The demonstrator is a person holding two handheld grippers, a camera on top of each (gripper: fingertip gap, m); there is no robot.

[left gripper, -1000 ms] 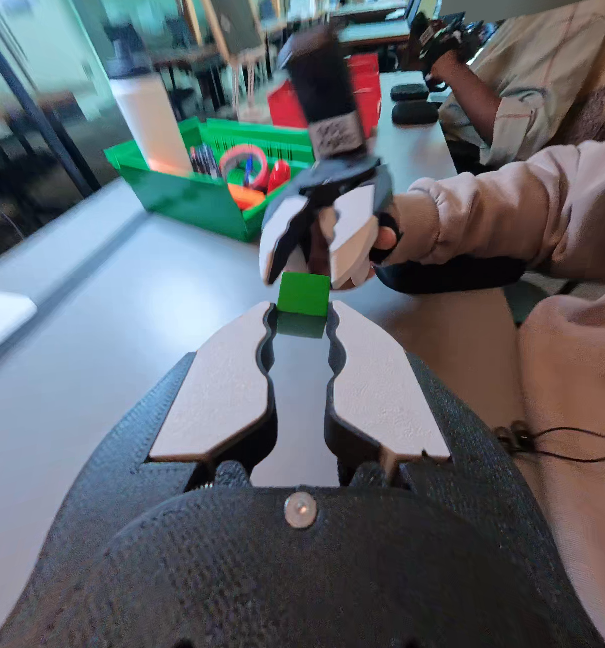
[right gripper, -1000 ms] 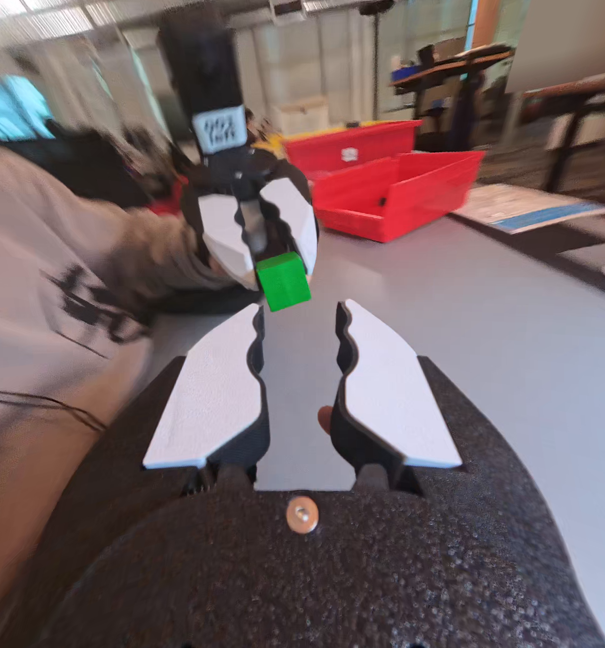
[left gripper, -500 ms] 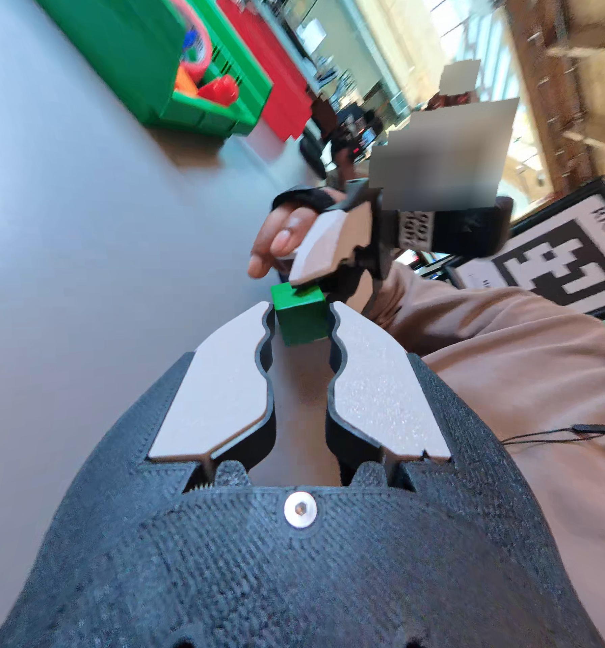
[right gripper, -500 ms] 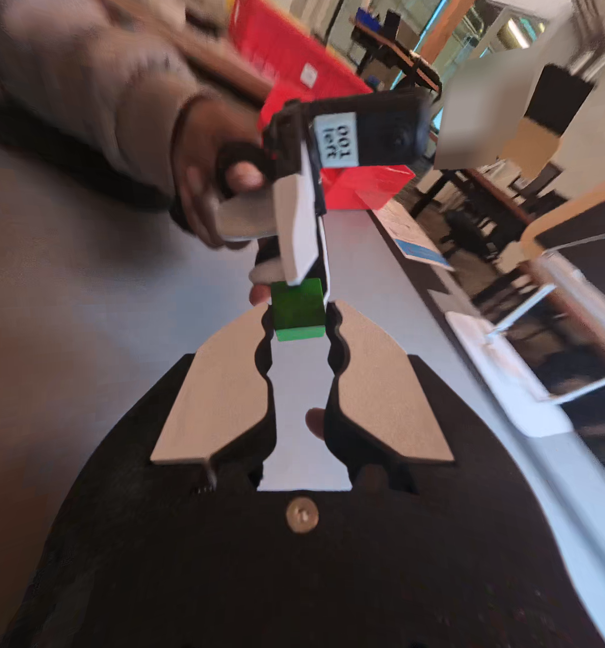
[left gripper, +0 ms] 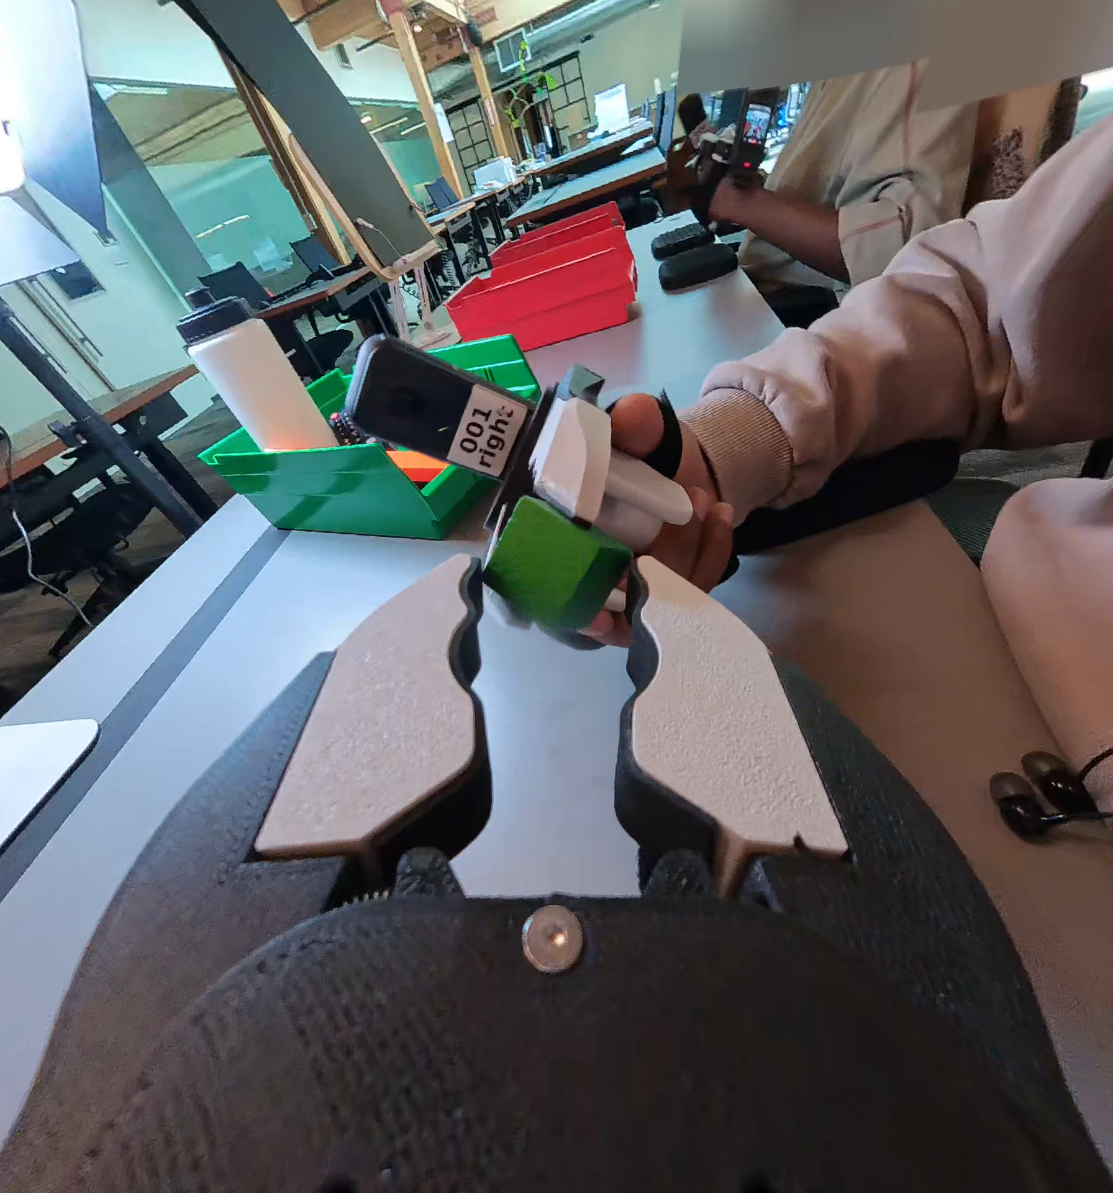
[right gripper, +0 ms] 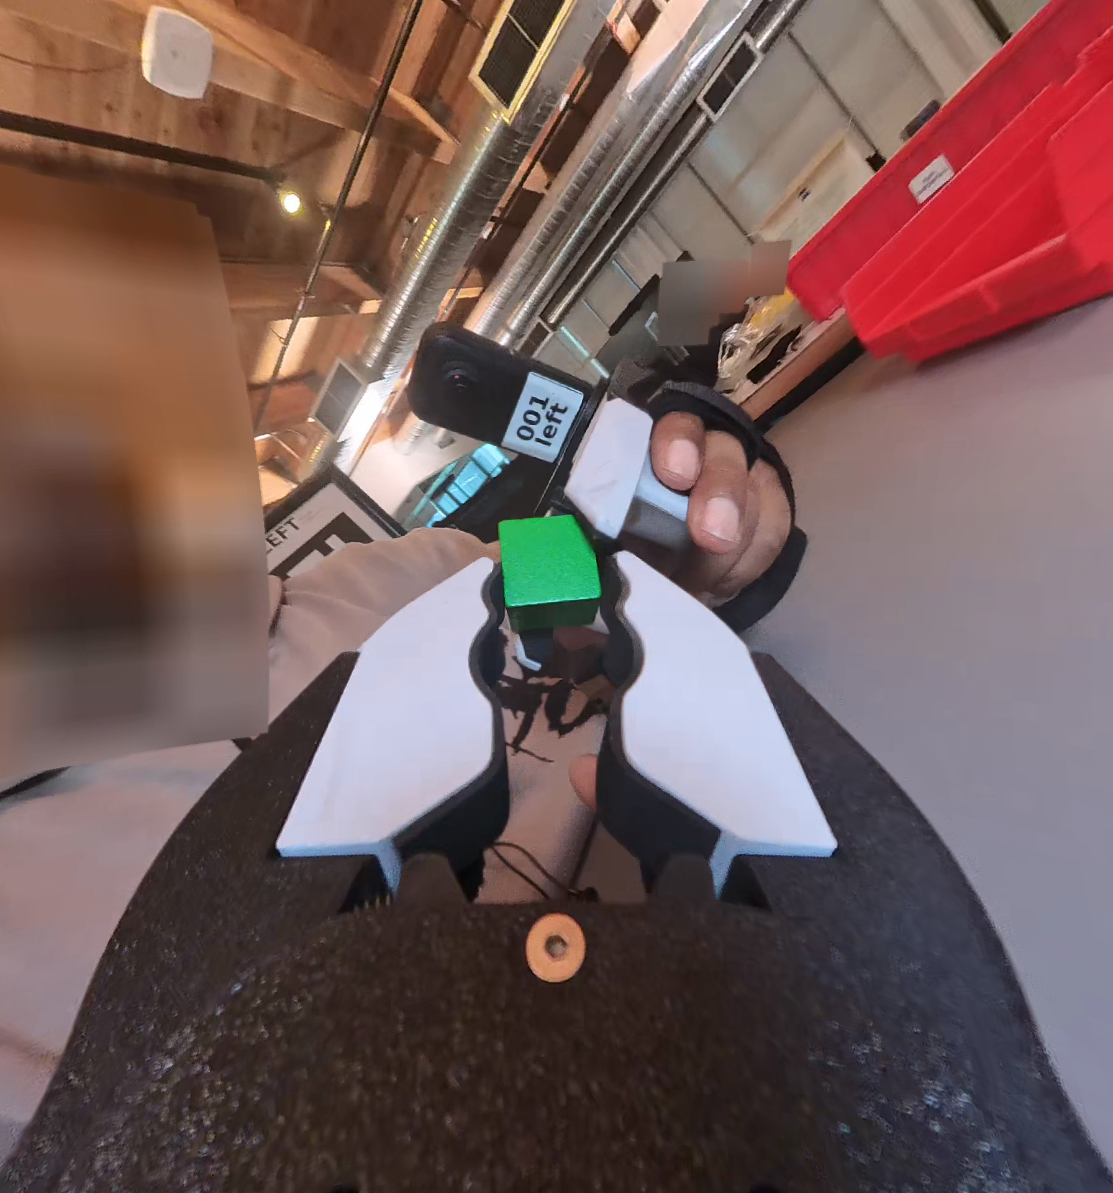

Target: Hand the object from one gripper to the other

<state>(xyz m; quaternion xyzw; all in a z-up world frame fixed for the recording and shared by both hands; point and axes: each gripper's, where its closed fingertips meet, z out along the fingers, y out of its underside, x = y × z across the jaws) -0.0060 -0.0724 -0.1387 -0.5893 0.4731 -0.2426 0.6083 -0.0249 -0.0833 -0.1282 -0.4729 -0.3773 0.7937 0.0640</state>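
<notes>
A green cube [left gripper: 554,571] is held in the air above the grey table [left gripper: 173,645]. My right gripper [right gripper: 551,568] is shut on the cube [right gripper: 547,568], one finger on each side. My left gripper [left gripper: 554,568] is open, and its tips sit around the cube with a small gap on the left side. In the right wrist view, one left finger [right gripper: 605,478] lies above the cube and the other tip [right gripper: 534,645] shows just below it. In the left wrist view, the right gripper's white fingers [left gripper: 573,452] come in from the upper right, held by a hand.
A green bin [left gripper: 347,478] with a white bottle [left gripper: 257,381] stands at the back left. Red bins [left gripper: 541,290] stand behind it, and also show in the right wrist view [right gripper: 993,226]. Another person [left gripper: 863,161] sits at the far right. My sleeve and earbuds [left gripper: 1031,800] are to the right. Left and right tips are no more than a few centimetres apart.
My left gripper's fingers have spread apart and let go of the cube. The right gripper, open a second ago, is now shut on it. Both grippers have rolled to new angles.
</notes>
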